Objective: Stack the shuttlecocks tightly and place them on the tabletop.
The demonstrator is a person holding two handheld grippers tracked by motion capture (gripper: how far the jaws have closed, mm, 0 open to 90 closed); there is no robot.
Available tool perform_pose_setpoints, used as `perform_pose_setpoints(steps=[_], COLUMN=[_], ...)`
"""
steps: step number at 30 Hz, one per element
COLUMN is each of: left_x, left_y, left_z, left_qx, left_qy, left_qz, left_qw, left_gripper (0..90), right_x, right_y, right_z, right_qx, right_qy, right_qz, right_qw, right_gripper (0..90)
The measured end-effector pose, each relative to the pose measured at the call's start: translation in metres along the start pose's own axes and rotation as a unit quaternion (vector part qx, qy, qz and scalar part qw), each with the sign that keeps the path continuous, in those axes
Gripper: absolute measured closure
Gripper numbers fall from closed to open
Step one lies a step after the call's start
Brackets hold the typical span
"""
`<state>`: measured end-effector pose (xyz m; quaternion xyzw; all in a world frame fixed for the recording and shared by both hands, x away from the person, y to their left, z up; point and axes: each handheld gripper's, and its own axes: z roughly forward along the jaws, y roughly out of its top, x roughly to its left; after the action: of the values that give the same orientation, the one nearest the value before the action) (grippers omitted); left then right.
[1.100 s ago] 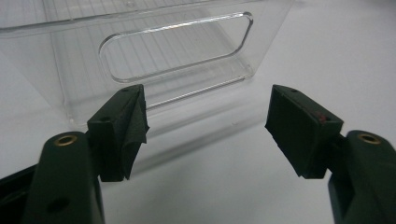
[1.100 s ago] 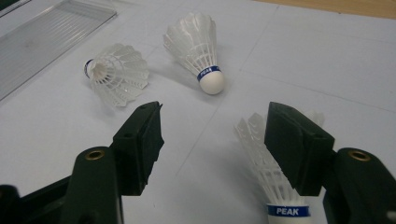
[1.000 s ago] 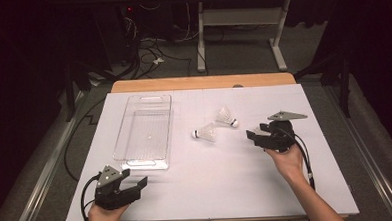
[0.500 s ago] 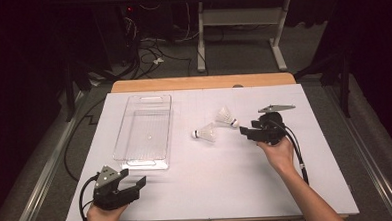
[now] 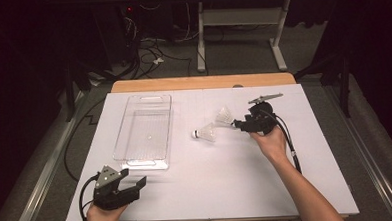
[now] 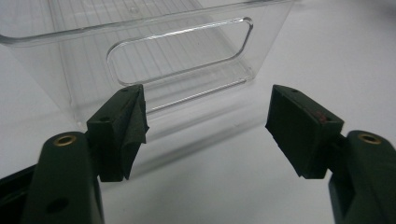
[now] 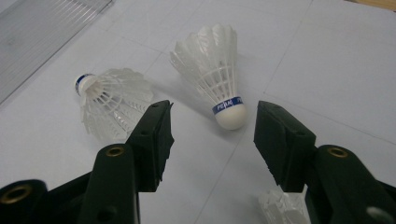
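High view: you look forward and down from above your side of the table [image 5: 212, 190], taking in its whole top and the floor beyond. Left gripper view: you look low along the jaws, close to the end wall of the tray [image 6: 154, 51], also seen from above [image 5: 144, 130]. Right gripper view: close on two shuttlecocks [image 7: 215, 74], shared with the high view [image 5: 214, 125].

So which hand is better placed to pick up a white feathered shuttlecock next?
Right. The right gripper is open, with the cork tip of one white feathered shuttlecock just ahead between its jaws. The left gripper sits at the table's near edge, facing the clear plastic bin, far from both shuttlecocks.
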<state>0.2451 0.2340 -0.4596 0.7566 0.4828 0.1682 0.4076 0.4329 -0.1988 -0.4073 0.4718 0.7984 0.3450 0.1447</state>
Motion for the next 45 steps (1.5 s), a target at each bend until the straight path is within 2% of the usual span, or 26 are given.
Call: perform_pose_setpoints(steps=[4,8,12,17,22,36,45], left_x=[0.001,0.002,0.003,0.004,0.002,0.004,0.005], left_y=[0.0,0.0,0.0,0.0,0.0,0.0,0.0], left_z=[0.0,-0.001,0.001,0.002,0.003,0.003,0.004], left_qx=[0.001,0.001,0.007,0.011,0.021,0.02,0.022], left_qy=[0.0,0.003,0.005,0.006,0.015,0.007,0.004], left_qz=[0.0,0.001,0.0,0.001,0.016,0.01,0.009], left_qw=[1.0,1.0,1.0,0.9999,0.9995,0.9997,0.9997], left_gripper=[29.8,29.8,29.7,29.5,29.4,29.4,29.4], right_x=[0.002,0.006,0.007,0.007,0.006,0.008,0.009], right_y=[0.01,0.018,0.028,0.039,0.047,0.071,0.075], right_z=[0.005,0.008,0.012,0.017,0.028,0.054,0.069], right_qx=[0.014,0.017,0.027,0.037,0.054,0.085,0.097], right_qy=[0.003,-0.009,-0.018,-0.022,-0.026,-0.037,-0.049], right_qz=[0.002,-0.009,-0.01,-0.003,0.004,0.034,0.04], right_qw=[0.9999,0.9998,0.9994,0.9991,0.9982,0.9952,0.9933], right_gripper=[48.5,49.4,49.7,50.0,50.4,48.1,47.3])
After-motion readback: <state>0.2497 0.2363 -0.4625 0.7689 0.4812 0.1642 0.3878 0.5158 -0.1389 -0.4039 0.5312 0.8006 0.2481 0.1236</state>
